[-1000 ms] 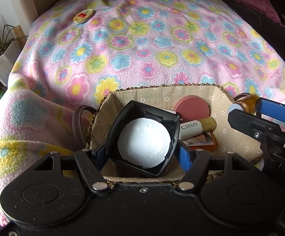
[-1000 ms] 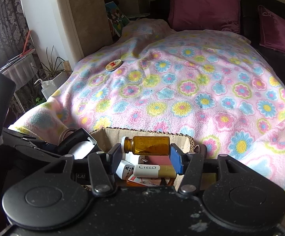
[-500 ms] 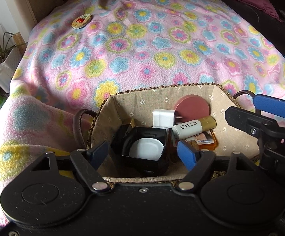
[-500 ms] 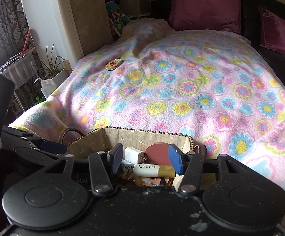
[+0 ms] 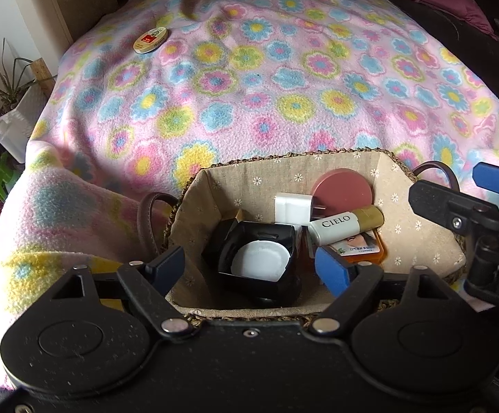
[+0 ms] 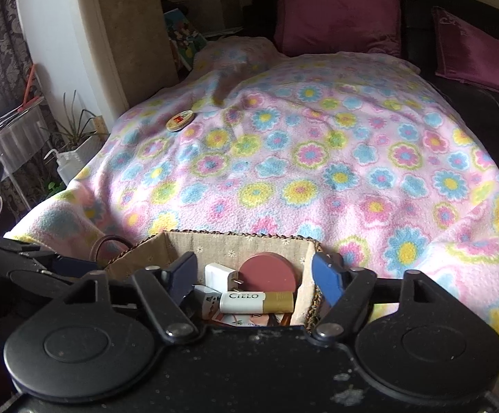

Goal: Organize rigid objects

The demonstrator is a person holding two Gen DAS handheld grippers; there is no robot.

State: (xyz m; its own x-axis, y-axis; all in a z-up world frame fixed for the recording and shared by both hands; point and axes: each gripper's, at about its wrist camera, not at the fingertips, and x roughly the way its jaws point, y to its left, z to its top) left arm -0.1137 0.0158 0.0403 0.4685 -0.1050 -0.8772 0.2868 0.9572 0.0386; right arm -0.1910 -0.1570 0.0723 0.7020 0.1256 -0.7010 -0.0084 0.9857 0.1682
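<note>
Here we hold both grippers above a fabric-lined woven basket (image 5: 211, 192) at the near edge of a flowered blanket (image 5: 283, 79). Our left gripper (image 5: 249, 265) is spread wide and empty, its blue pads flanking a black box (image 5: 259, 241) with a white disc inside, lying in the basket. At its 1 o'clock lie a white-and-gold CIELO tube (image 5: 345, 223), a white plug (image 5: 292, 206) and a pink round compact (image 5: 342, 191). Our right gripper (image 6: 252, 275) is likewise spread, holding nothing. Far off at 11 o'clock, a small round tin (image 5: 150, 39) rests on the blanket.
</note>
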